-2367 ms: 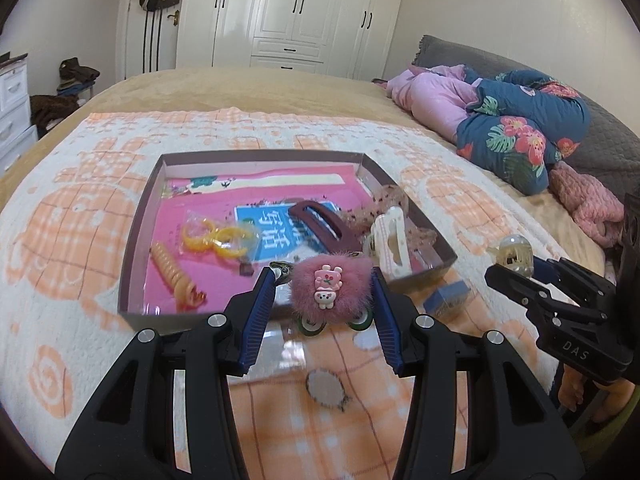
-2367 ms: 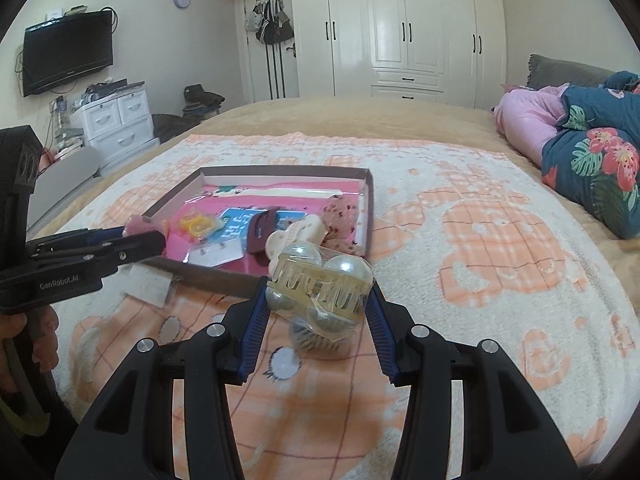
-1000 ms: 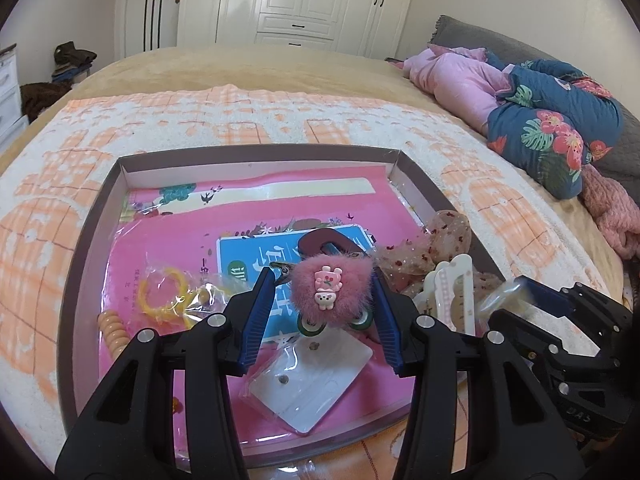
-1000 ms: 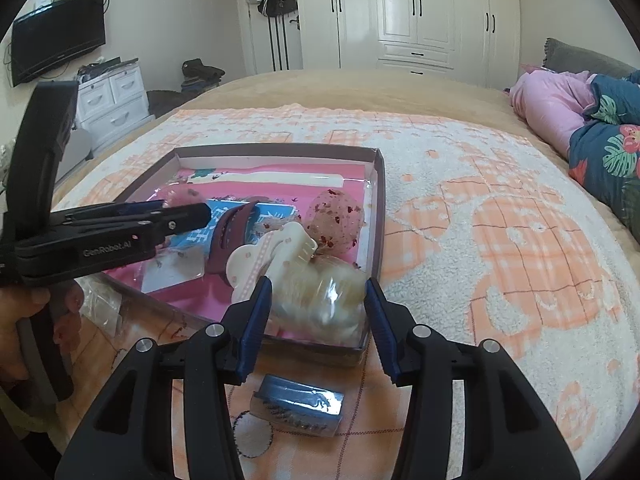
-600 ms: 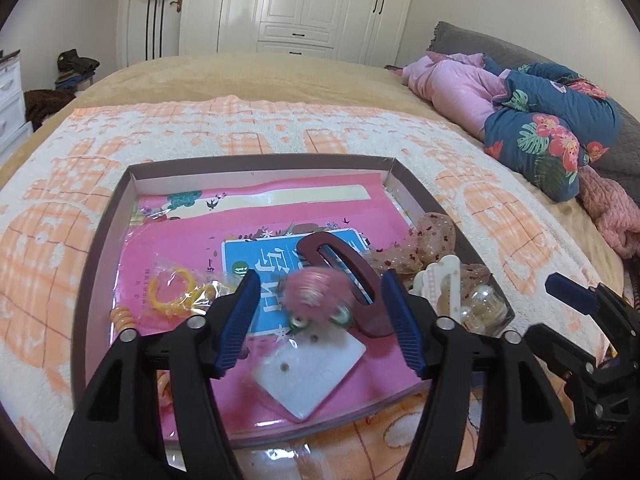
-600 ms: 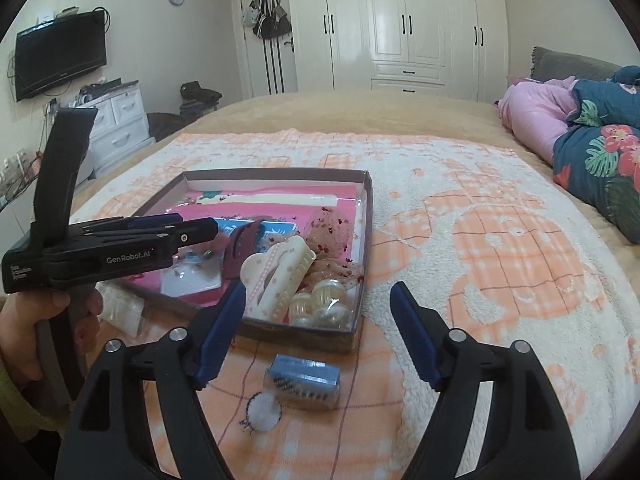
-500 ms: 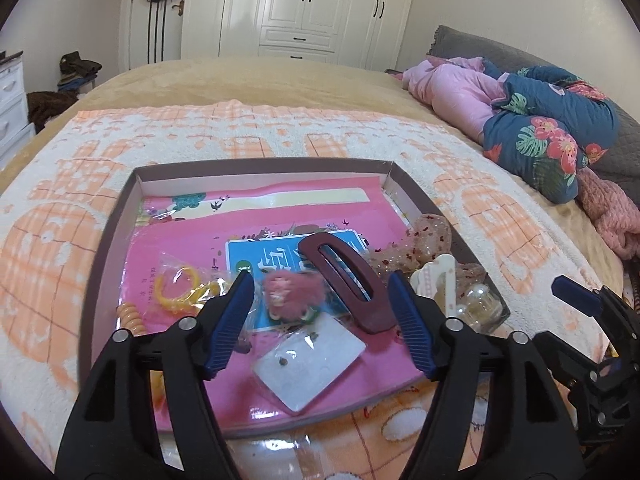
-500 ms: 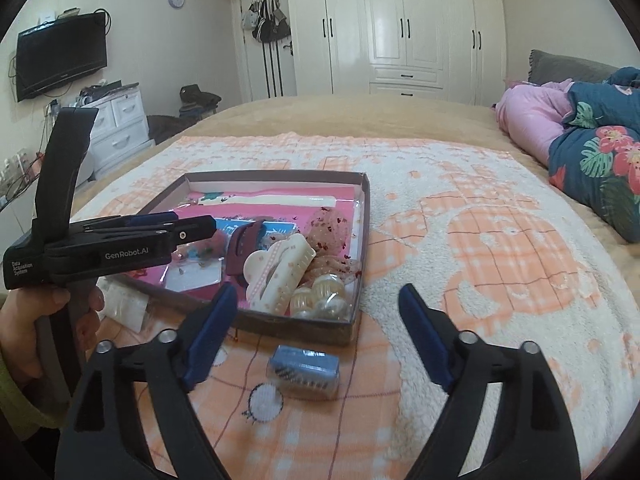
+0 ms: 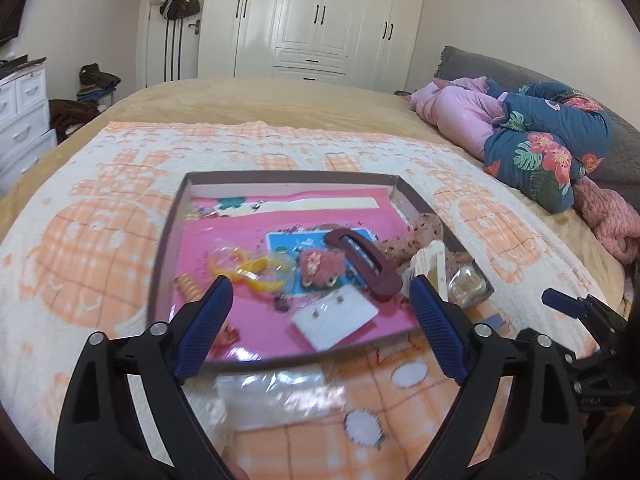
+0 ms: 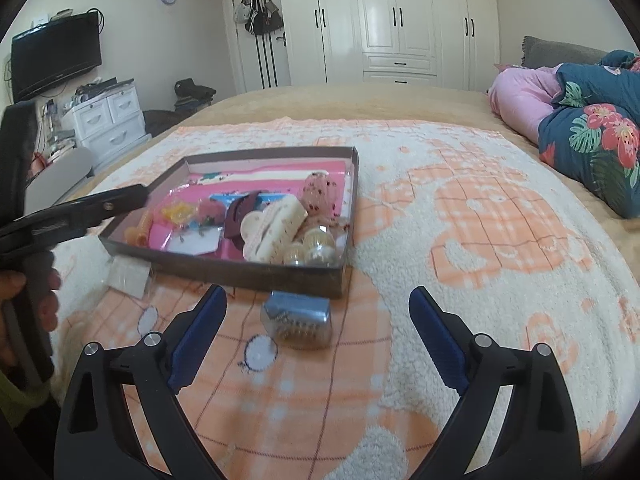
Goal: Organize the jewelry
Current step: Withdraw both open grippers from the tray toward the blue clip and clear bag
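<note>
Both grippers, left and right, gape empty; next (I'd guess) right drops onto the blue clip beside the tray.

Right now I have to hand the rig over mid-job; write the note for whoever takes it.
Left tool: open, empty, above the box's near edge.
Right tool: open, empty, over the blanket.
In the box: pink fluffy clip, pearl clip, cream claw clip, maroon clip, yellow rings, earring card.
Left outside: blue comb clip and clear packet, both in front of the box.
</note>
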Available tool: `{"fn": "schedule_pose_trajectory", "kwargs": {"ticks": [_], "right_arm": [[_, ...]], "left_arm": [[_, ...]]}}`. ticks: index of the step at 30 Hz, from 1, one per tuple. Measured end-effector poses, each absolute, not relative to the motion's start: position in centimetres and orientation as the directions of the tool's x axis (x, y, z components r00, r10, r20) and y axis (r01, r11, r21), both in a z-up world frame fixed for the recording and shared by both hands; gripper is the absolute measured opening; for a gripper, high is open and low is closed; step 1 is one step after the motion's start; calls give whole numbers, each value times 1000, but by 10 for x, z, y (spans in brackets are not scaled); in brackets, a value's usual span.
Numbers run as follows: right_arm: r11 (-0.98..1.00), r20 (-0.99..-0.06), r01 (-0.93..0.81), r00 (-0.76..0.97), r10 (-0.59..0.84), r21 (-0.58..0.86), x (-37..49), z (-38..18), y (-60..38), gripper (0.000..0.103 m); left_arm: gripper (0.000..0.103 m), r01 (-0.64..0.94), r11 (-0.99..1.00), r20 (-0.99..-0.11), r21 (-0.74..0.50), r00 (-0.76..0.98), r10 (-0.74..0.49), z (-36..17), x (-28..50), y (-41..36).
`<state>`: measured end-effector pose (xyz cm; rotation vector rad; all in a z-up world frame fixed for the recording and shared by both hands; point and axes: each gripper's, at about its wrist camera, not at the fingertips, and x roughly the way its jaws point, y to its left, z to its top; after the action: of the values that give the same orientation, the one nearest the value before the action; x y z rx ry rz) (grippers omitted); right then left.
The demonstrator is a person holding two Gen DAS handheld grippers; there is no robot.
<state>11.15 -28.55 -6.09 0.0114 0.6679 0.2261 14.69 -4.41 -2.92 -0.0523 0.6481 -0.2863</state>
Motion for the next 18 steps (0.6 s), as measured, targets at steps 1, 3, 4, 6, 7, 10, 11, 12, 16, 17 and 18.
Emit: {"fn": "schedule_pose_trajectory", "kwargs": {"ticks": [1, 3, 4, 6, 7, 10, 11, 12, 16, 17, 18], "right_arm": [[976, -618, -201, 758, 209, 84, 111, -63, -285, 91], [976, -624, -202, 752, 211, 85, 112, -65, -285, 91], [975, -630, -204, 748, 211, 84, 113, -67, -284, 91], [974, -635, -210, 742, 215, 84, 114, -70, -281, 91], [973, -638, -215, 739, 217, 81, 114, -72, -279, 91], [971, -650, -229, 728, 219, 71, 116, -78, -273, 91], [970, -651, -233, 727, 219, 65, 117, -79, -271, 91], [970, -654, -236, 726, 214, 56, 118, -81, -269, 91], [968, -672, -247, 710, 207, 37, 123, -88, -262, 91], [968, -675, -249, 708, 208, 38, 124, -89, -262, 90], [967, -677, -251, 705, 210, 40, 125, -91, -261, 90]], "left_arm": [[83, 241, 962, -591, -130, 760, -271, -31, 143, -41], [83, 228, 967, -598, -116, 761, -251, -34, 138, -35], [83, 222, 968, -600, -116, 761, -246, -35, 136, -33], [83, 202, 971, -611, -125, 756, -236, -39, 132, -23], [83, 196, 973, -614, -126, 755, -231, -41, 130, -20], [83, 176, 977, -627, -123, 750, -214, -46, 124, -10], [83, 168, 978, -633, -122, 746, -207, -49, 122, -6], [83, 160, 979, -640, -123, 741, -202, -52, 120, -4], [84, 156, 979, -665, -131, 719, -204, -63, 117, 0], [84, 159, 979, -669, -130, 714, -205, -66, 116, 0], [84, 163, 978, -672, -134, 710, -210, -69, 116, -1]]}}
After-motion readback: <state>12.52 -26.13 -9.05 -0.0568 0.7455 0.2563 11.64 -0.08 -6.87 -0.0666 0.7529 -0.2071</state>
